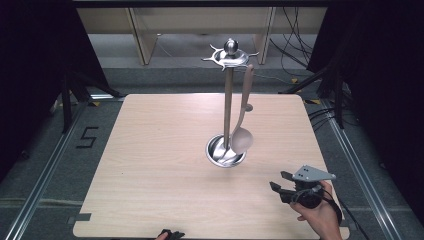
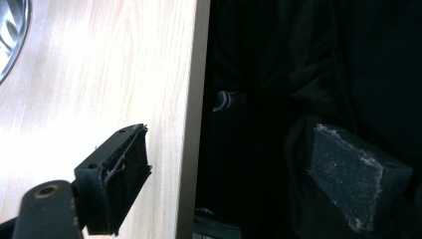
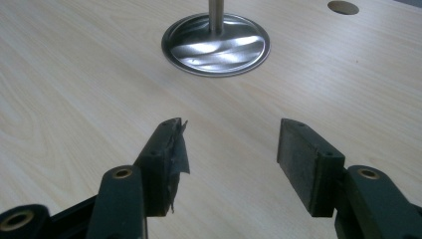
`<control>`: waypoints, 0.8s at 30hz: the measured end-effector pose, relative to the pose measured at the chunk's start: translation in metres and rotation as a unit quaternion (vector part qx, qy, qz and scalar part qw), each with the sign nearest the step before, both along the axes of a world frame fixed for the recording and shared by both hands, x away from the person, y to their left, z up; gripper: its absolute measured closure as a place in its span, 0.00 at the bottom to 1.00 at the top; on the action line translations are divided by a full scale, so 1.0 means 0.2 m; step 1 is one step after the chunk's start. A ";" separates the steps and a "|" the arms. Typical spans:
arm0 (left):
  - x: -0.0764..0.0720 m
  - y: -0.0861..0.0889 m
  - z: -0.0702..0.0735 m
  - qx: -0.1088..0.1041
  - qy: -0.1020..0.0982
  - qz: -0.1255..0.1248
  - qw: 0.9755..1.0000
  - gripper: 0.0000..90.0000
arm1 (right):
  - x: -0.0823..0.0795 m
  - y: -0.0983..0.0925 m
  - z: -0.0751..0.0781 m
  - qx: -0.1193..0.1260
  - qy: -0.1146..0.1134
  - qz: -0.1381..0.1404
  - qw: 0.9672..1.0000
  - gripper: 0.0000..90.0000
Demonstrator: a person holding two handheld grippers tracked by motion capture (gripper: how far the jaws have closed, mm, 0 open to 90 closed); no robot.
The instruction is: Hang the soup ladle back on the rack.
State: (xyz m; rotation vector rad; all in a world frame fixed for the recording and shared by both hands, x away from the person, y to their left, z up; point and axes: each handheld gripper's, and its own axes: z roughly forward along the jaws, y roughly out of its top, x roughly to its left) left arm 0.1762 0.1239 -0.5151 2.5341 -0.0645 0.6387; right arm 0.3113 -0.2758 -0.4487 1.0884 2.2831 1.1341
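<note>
A: What's on the rack (image 1: 228,107)?
B: A ladle (image 1: 242,131) hangs from its top ring, bowl just over the round base (image 3: 216,45), mid-table (image 1: 150,165).
A: Grippers?
B: Right gripper (image 1: 278,182) at five o'clock near the edge, jaws wide, nothing between. Left gripper (image 2: 224,174) straddles the near edge at six, wide too. Bare wood between them and the rack.

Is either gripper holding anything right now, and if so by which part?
Nothing is held. The right gripper has its jaws open over bare table, short of the utensil stand where the ladle hangs. The left gripper is open too, empty.
</note>
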 end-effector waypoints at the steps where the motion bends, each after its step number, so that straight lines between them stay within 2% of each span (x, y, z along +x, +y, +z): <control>1: 0.00 0.00 0.00 0.000 0.001 0.000 1.000 0.17 | -0.01 0.01 0.00 0.009 0.008 -0.011 1.000 0.49; 4: 0.00 0.00 0.00 0.002 0.000 0.000 1.000 0.17 | -0.01 0.00 -0.02 -0.002 -0.001 -0.001 1.000 0.49; 6: 0.00 0.00 0.00 0.007 0.005 -0.002 1.000 0.17 | -0.03 0.00 -0.02 0.003 0.012 -0.006 1.000 0.49; 10: 0.00 0.00 0.00 0.001 0.002 0.000 1.000 0.17 | -0.04 0.00 -0.03 -0.002 0.011 0.000 1.000 0.49; 11: 0.00 0.00 0.00 0.001 0.002 0.000 1.000 0.17 | -0.03 0.00 -0.04 -0.009 -0.002 0.009 1.000 0.49; 13: 0.00 0.00 0.00 0.004 0.003 -0.001 1.000 0.17 | -0.05 0.01 -0.04 -0.002 0.020 -0.001 1.000 0.48; 17: 0.00 0.00 0.00 0.009 0.004 -0.003 1.000 0.17 | -0.06 0.00 -0.06 -0.008 0.003 0.013 1.000 0.46; 19: 0.00 0.00 0.00 0.001 0.002 0.000 1.000 0.17 | -0.07 0.00 -0.06 -0.009 0.011 0.010 1.000 0.45; 20: 0.00 0.00 0.00 0.002 0.002 0.000 1.000 0.17 | -0.09 0.01 -0.07 -0.001 0.024 -0.004 1.000 0.45; 21: 0.00 0.00 0.00 0.002 0.002 -0.001 1.000 0.17 | -0.08 0.00 -0.07 -0.005 0.013 0.011 1.000 0.44; 22: 0.00 0.00 0.00 0.010 0.007 -0.003 1.000 0.17 | -0.09 0.00 -0.07 -0.009 0.016 0.008 1.000 0.44; 23: 0.00 0.00 0.00 0.007 0.006 -0.001 1.000 0.17 | -0.09 -0.01 -0.08 -0.012 0.006 0.011 1.000 0.44; 24: 0.00 0.00 0.00 0.004 0.005 0.000 1.000 0.17 | -0.10 -0.01 -0.08 -0.011 0.011 0.010 1.000 0.44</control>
